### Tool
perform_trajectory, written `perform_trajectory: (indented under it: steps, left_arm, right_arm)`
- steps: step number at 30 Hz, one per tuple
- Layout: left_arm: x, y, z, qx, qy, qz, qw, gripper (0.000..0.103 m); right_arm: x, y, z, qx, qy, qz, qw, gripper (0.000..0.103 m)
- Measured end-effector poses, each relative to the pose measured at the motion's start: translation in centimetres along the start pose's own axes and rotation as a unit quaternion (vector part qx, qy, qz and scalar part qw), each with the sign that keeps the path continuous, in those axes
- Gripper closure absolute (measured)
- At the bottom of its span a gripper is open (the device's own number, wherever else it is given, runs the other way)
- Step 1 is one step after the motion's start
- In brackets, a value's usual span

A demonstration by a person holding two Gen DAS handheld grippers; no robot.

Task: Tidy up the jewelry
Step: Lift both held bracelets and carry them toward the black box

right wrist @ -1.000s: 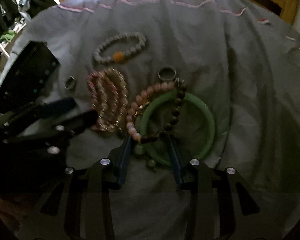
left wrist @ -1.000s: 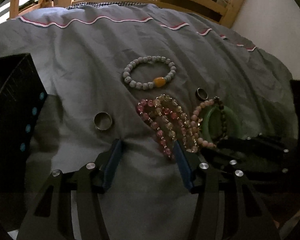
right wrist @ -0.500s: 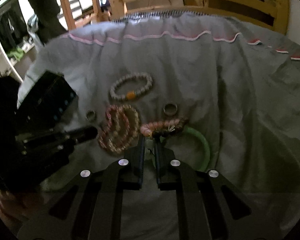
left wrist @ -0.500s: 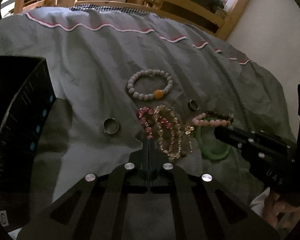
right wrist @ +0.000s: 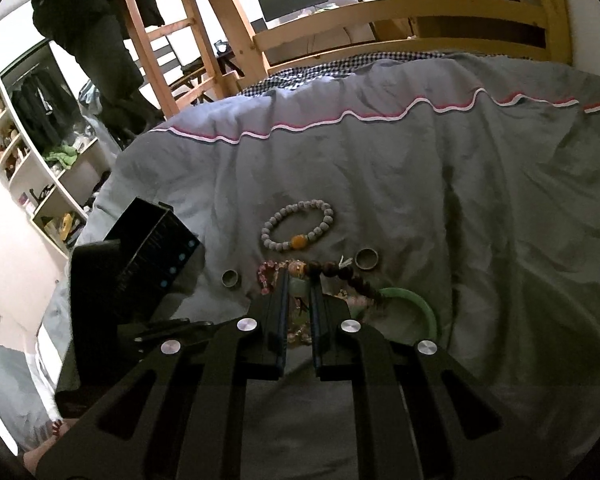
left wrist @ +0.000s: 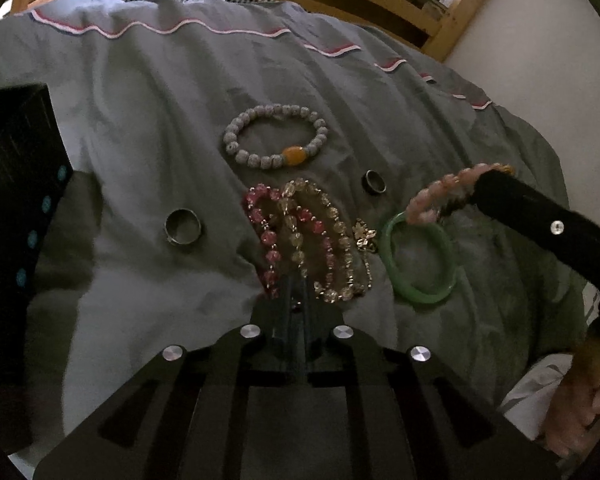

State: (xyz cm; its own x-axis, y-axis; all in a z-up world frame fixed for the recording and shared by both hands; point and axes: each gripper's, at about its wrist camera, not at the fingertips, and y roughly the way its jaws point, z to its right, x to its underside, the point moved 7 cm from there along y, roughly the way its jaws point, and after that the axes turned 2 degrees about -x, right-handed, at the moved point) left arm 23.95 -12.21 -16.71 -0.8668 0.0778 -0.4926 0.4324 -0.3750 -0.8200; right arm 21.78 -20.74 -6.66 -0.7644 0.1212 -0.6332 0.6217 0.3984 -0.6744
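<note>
Now our right gripper (right wrist: 299, 300) pinches the pink bead bracelet (left wrist: 440, 196) above the green bangle (left wrist: 422, 258); our left gripper (left wrist: 296, 300) clamps the pink-and-clear bracelet (left wrist: 300, 236).

Each fisheye view is taken from a gripper, angled steeply down along its fingers onto the grey duvet (left wrist: 148, 128) at close range. The grey bead bracelet (left wrist: 276, 142) (right wrist: 298, 230) and green bangle (left wrist: 422, 258) (right wrist: 414, 300) are shared by both views.

4 beaded bracelets (left wrist: 274, 142), 2 rings (left wrist: 183, 226), 1 green bangle (left wrist: 420, 258).
</note>
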Motion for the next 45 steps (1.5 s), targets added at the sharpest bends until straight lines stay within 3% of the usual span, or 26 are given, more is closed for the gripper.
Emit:
perform_trajectory:
  steps: [6,13,18,19,22,25,27,28,29,36,45]
  left_arm:
    - [-0.5,0.1,-0.2,0.01,-0.01,0.01,0.9999,0.103]
    - [-2.0,-3.1,0.3,0.016,-0.007,0.051,0.9986,0.103]
    - [-1.3,-2.9,0.3,0.025,-0.011,0.029,0.9992,0.103]
    - [-1.1,-2.0,0.0,0.02,-0.018,0.017,0.9995,0.1]
    - [-0.1,-0.4,-1.0,-0.005,-0.024,0.004,0.9997,0.058]
    - [-0.2,0.1,-1.1,-0.009,-0.02,0.008,0.9997,0.058]
    - [-0.3,0.1,-1.1,-0.017,-0.012,0.009,0.9997,0.073]
    - [-0.3,0.2,-1.2,-0.019,-0.013,0.009,0.9997,0.092]
    - [-0.3,0.1,-1.4,-0.011,-0.019,0.007,0.9997,0.096]
    - [-1.7,-2.4,-1.6,0.026,-0.037,0.039,0.9982,0.096]
    - [-3.6,-6.0,-0.3,0.036,-0.026,0.08,0.9958,0.096]
  right_arm:
    - [0.1,-0.2,0.0,0.003,-0.004,-0.001,1.0,0.093]
    - [-0.3,-0.8,0.2,0.004,-0.001,0.015,1.0,0.093]
    - [-0.1,-0.7,0.0,0.007,-0.009,0.01,1.0,0.093]
    - [-0.2,-0.6,0.0,0.008,-0.011,0.009,1.0,0.093]
    - [-0.1,-0.6,-0.1,0.008,-0.013,0.007,1.0,0.093]
    - [-0.1,-0.5,-0.1,0.009,-0.014,0.005,1.0,0.093]
    - [-0.1,-0.5,-0.1,0.009,-0.015,0.005,1.0,0.093]
    - [-0.1,-0.5,-0.1,0.009,-0.015,0.005,1.0,0.093]
    - [-0.1,-0.5,-0.1,0.009,-0.015,0.005,1.0,0.093]
    - [-0.1,-0.5,-0.1,0.01,-0.014,0.008,1.0,0.093]
    - [-0.4,-1.1,-0.3,0.001,-0.013,0.024,1.0,0.093]
